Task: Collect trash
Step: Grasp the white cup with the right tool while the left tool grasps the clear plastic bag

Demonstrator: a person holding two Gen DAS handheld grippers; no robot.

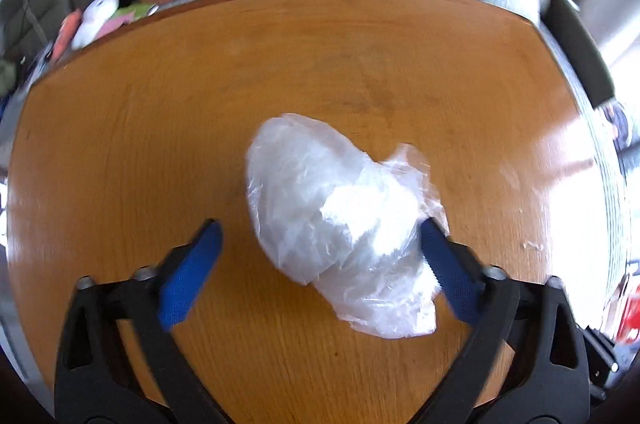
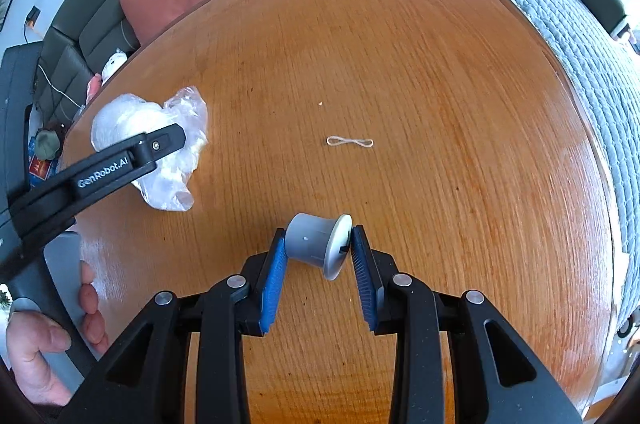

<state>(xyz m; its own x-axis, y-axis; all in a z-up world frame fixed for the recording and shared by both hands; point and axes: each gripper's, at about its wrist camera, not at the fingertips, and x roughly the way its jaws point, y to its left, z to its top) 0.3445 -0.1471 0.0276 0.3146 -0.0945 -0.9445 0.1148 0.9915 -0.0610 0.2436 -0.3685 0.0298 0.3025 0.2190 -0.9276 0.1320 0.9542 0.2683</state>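
Plastic bag point(image 1: 340, 224) between spread left gripper point(image 1: 320, 244) fingers, contents blurred, perhaps tissue; right gripper point(image 2: 318, 252) pinching grey capsule point(image 2: 316, 244).

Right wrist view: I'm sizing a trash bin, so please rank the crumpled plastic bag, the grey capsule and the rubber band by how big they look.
1. crumpled plastic bag, largest, though partly hidden by the left gripper.
2. grey capsule, though its nearness to the camera inflates it.
3. rubber band, thin and farther off; its rank against the capsule is unsure.

- My right gripper point(image 2: 318, 244) clamps a grey capsule point(image 2: 316, 244) above the tabletop point(image 2: 440, 84).
- A rubber band point(image 2: 350, 142) lies farther out.
- My left gripper point(image 2: 168, 140) sits over a crumpled plastic bag point(image 2: 132, 116).
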